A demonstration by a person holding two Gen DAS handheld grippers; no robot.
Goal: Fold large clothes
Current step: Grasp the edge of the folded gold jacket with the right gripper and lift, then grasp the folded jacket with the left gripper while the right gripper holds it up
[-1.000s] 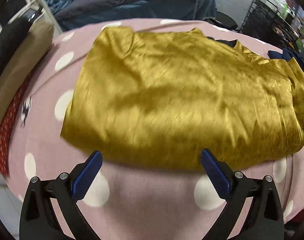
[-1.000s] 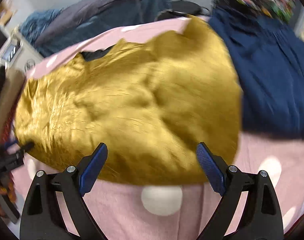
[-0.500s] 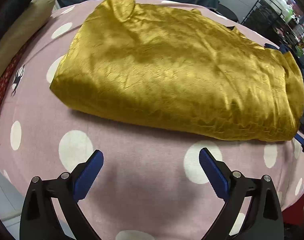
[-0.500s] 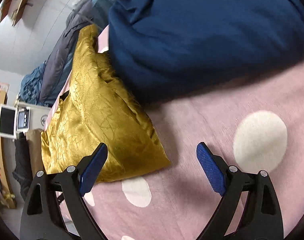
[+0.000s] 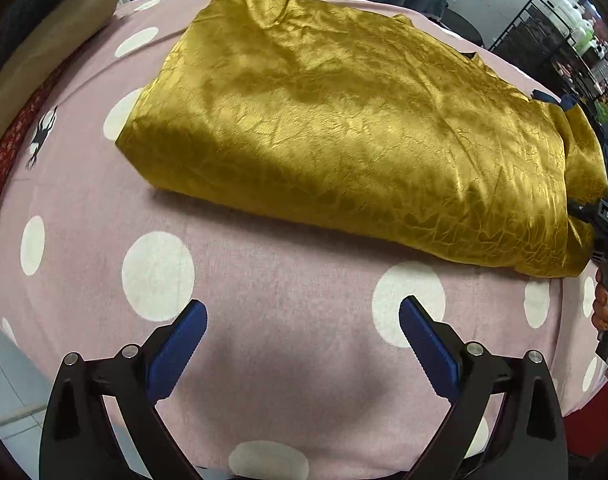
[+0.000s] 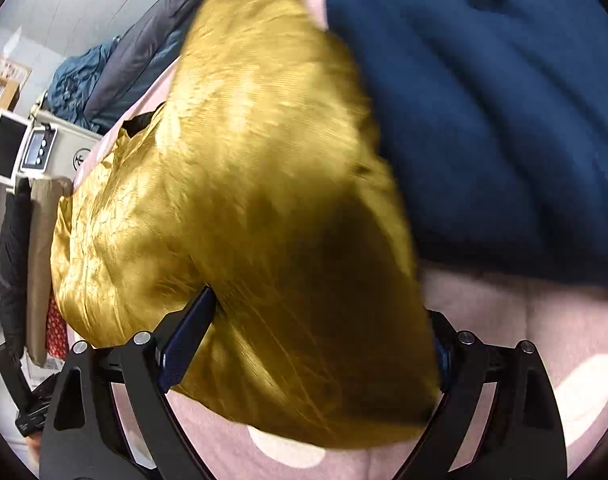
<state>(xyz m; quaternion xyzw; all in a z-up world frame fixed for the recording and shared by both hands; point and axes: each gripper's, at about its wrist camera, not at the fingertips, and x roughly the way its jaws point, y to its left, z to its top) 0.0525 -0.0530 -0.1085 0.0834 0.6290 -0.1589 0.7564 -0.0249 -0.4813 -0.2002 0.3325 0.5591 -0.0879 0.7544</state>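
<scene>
Left wrist view: my left claw hangs released and empty over the pink polka-dot bed cover, well short of the near folded edge of the gold garment. That garment lies folded in a thick slab across the bed. At its right end I glimpse my right claw, pressed into the corner.

Right wrist view: the right claw's fingers are spread, one on each side of the garment's near corner. The picture is blurred, so I cannot tell whether they have any hold on it. A navy garment lies just beside the gold one, touching it.

My worry: the gold cloth looks slippery, so only the top layer may get pinched and the fold may slide apart. The navy cloth could also get caught.
</scene>
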